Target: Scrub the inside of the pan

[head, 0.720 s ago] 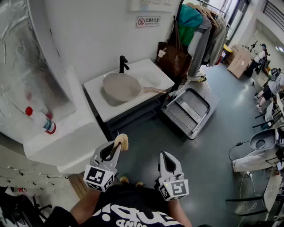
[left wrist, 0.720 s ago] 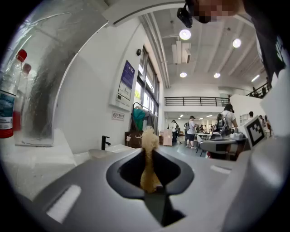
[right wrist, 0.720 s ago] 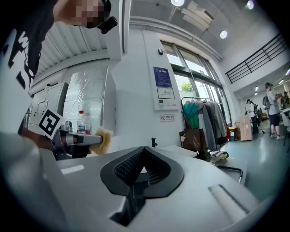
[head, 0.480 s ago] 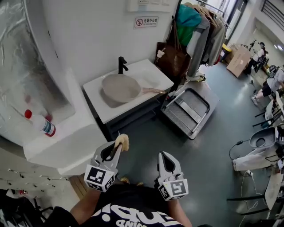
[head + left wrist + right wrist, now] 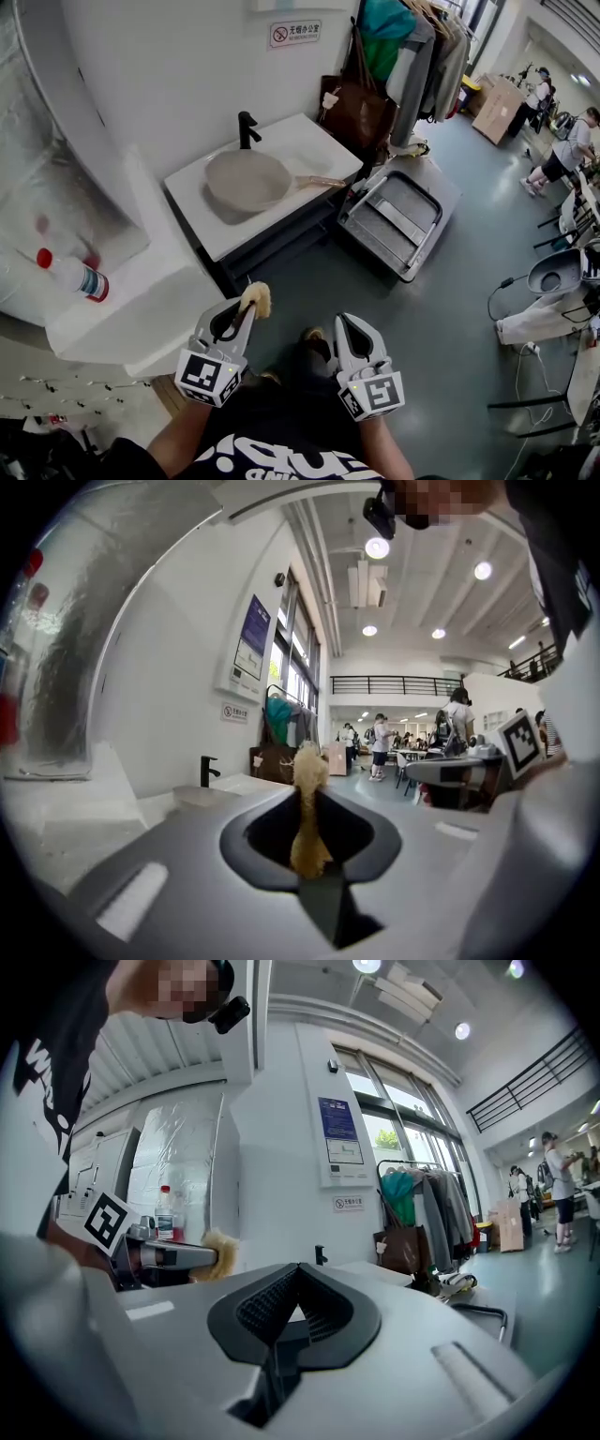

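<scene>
The left tool pinches a soft sponge; the right tool is closed, empty. The pan looks stiff, likely slippery: steady its handle.

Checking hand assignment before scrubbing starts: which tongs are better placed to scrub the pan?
Left. The left tongs grip the yellow sponge; the right tongs are shut and empty. The pan lies ahead, apart from both.

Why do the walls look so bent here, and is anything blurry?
Left gripper view: wide-angle lens bows straight lines, picture corners go black, the close yellow scrubber looks soft. Right gripper view: same bowing. Head view: milder bending, pan fairly sharp.
</scene>
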Motion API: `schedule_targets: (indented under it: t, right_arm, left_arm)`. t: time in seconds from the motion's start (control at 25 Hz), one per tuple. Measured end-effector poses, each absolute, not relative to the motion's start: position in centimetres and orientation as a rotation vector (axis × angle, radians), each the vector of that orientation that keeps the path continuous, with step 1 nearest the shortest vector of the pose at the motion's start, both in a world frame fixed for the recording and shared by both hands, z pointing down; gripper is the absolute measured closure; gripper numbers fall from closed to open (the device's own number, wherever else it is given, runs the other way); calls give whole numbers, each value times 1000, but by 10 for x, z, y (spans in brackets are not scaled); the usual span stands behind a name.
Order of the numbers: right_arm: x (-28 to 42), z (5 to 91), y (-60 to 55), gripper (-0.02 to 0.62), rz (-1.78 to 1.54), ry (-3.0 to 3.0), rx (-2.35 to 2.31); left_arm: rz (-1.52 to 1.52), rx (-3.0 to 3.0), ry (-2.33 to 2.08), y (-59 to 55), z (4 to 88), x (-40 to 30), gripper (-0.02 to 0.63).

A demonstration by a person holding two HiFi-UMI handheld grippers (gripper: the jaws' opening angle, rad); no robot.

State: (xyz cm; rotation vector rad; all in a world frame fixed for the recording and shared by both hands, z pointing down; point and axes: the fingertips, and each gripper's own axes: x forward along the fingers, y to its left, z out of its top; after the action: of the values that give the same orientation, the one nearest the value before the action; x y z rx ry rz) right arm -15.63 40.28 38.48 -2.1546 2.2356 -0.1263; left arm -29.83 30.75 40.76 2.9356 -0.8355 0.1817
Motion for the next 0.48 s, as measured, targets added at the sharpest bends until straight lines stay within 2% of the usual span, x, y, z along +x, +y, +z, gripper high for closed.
schedule_targets:
  t: [0.48]
  right_arm:
    - [-118, 392, 354, 586, -126, 2227, -2149]
  left_arm:
    - [157, 2940, -863, 255, 418, -265, 568]
